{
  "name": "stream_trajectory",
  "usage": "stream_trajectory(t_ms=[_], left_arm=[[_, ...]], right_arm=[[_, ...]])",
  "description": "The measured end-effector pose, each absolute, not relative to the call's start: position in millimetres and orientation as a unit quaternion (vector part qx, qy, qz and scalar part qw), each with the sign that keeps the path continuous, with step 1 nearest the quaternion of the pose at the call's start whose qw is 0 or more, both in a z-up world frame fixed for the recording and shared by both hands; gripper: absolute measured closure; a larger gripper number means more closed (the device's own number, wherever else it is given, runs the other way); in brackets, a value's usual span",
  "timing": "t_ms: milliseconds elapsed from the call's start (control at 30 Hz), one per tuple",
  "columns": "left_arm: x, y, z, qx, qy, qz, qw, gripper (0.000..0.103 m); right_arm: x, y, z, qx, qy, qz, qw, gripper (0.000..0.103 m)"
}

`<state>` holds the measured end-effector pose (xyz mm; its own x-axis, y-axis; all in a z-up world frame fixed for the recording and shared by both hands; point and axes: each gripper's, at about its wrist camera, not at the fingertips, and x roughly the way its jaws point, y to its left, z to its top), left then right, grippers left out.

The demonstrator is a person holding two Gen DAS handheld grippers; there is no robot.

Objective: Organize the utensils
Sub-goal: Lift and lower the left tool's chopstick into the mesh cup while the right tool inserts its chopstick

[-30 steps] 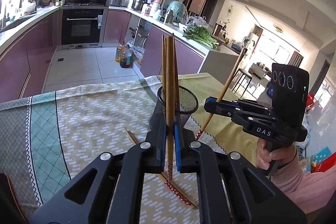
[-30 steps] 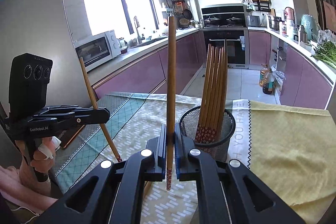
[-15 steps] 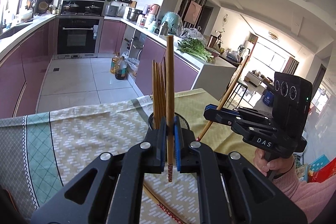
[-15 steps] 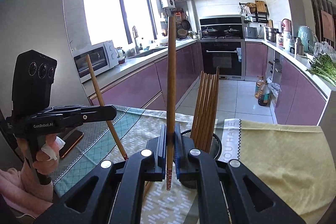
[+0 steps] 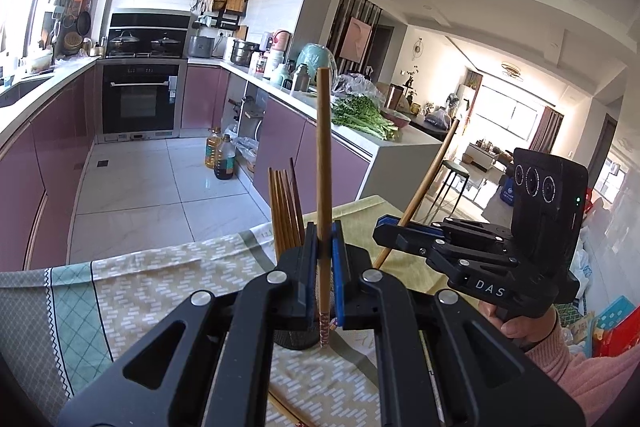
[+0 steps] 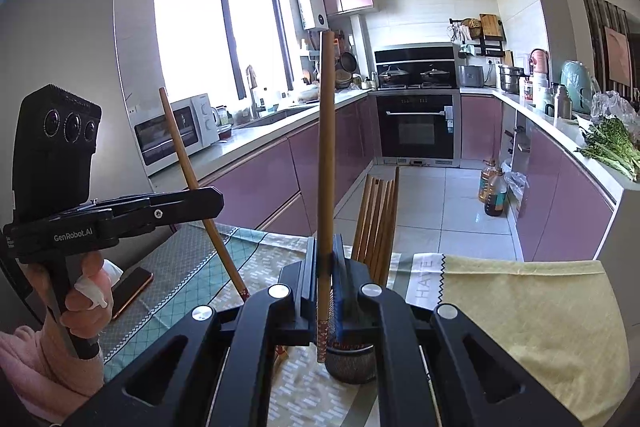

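Note:
My left gripper (image 5: 323,247) is shut on a wooden chopstick (image 5: 323,167) held upright, red patterned tip down. My right gripper (image 6: 325,259) is shut on another upright chopstick (image 6: 326,155). Each gripper shows in the other's view: the right one (image 5: 384,227) with its tilted chopstick (image 5: 424,187), the left one (image 6: 216,199) with its chopstick (image 6: 192,179). A black mesh holder (image 6: 350,363) stands on the tablecloth just behind both grippers, mostly hidden by them, with several chopsticks (image 6: 378,219) standing in it; they also show in the left wrist view (image 5: 285,211).
A patterned tablecloth (image 5: 132,291) covers the table, with a yellow cloth (image 6: 520,307) on the right. Loose chopsticks (image 5: 286,413) lie on the cloth under my left gripper. A phone (image 6: 132,291) lies at the table's left edge. Kitchen counters and an oven stand beyond.
Both grippers have risen and tilted up with their chopsticks; the holder has dropped low in both views and is now largely hidden behind the jaws.

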<state>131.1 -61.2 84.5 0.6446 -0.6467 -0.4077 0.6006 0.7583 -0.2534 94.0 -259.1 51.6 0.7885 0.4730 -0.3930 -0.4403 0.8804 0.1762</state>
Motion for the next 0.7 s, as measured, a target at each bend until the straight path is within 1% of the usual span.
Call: stream_trajectory(t_ms=[467, 700], left_arm=[[145, -78, 93, -0.042, 0.222, -0.334, 0.915, 0.096], [154, -92, 76, -0.019, 0.247, -0.331, 0.91, 0.096]], right_arm=[[112, -257, 64, 0.033, 0.197, 0.23, 0.952, 0.097], [125, -250, 50, 0.027, 0.216, 0.219, 0.951, 0.097]])
